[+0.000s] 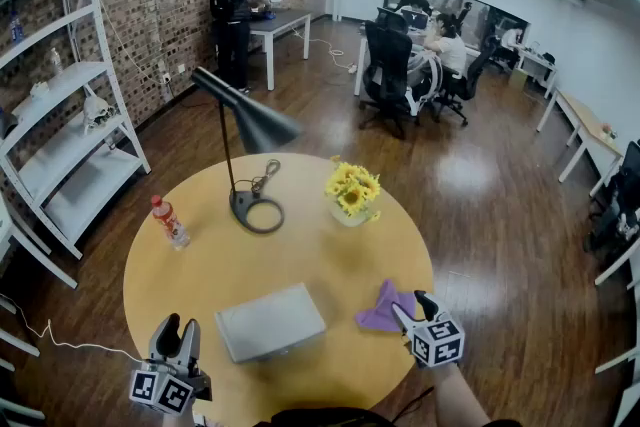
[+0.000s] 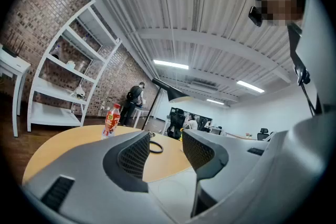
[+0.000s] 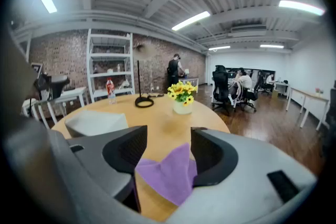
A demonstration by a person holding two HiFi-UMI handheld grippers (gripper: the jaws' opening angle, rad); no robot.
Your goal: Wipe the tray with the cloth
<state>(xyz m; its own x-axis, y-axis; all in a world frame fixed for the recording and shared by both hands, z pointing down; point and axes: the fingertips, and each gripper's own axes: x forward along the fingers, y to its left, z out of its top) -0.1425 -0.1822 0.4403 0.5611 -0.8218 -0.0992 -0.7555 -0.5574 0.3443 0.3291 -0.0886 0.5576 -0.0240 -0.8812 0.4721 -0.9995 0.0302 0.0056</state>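
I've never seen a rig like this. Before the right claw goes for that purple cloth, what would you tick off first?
1. Right claw open: ok, its jaws stand apart.
2. Cloth lined up: ok, it lies on the table between those jaws, not yet gripped.
3. Tray free to wipe: ok, nothing lies on it.
4. Left claw out of the way: ok, empty, at the table's near edge, left of the tray.
5. Bottle, lamp and flowers clear of the tray: ok, all stand farther back.
6. Tray stays put when rubbed: cannot tell, nothing holds it.
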